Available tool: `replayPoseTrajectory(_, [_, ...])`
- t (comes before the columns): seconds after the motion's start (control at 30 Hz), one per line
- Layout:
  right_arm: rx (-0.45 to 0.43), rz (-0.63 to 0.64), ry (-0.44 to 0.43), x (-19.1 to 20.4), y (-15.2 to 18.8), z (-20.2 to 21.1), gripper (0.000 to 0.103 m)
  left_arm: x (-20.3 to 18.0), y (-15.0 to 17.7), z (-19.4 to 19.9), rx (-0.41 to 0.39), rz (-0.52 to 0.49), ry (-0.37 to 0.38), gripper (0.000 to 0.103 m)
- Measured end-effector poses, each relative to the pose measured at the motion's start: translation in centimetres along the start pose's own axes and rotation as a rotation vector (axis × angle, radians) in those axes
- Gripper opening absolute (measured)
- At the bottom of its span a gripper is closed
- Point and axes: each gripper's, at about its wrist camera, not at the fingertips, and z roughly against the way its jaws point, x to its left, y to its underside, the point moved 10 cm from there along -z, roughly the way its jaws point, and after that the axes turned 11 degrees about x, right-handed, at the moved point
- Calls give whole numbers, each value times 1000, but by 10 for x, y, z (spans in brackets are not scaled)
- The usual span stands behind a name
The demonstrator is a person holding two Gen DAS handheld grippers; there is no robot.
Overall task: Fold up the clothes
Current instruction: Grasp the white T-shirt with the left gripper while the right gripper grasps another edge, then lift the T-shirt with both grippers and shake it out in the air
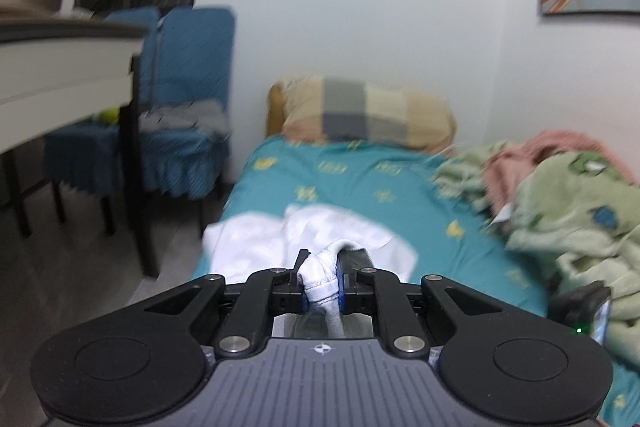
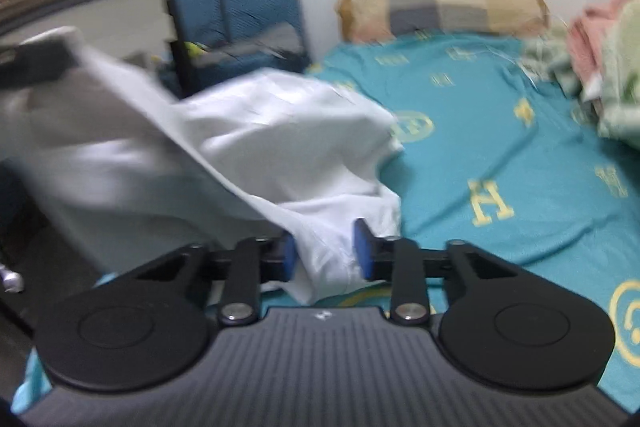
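A white garment [image 1: 256,239] hangs over the near left part of a bed with a teal sheet [image 1: 360,179]. My left gripper [image 1: 322,267] is shut on a bunched white edge of it and holds it above the bed. In the right wrist view the garment [image 2: 260,131] stretches from the upper left down to my right gripper [image 2: 325,251], whose blue pads [image 2: 363,255] stand on either side of a fold of the cloth. The other gripper shows dark at that view's far left [image 2: 36,63], holding the raised end.
A checked pillow [image 1: 368,111] lies at the bed's head by the white wall. Green and pink blankets [image 1: 568,211] are piled on the right. Blue-covered chairs [image 1: 184,115] and a white table [image 1: 60,67] stand left of the bed. A phone on a mount [image 1: 596,311] is at the right.
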Motion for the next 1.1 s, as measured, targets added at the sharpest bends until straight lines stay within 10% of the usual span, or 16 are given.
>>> replayPoseTrajectory(0.57, [-179, -302, -294, -10, -52, 73, 9, -11, 50, -21, 203, -67, -198, 46])
replayPoseTrajectory(0.8, [-215, -284, -426, 6, -69, 103, 9, -31, 45, -8, 110, 8, -239, 56])
replayPoseTrajectory(1.1, [-258, -230, -377, 10, -75, 114, 9, -4, 61, -7, 193, 197, -339, 63])
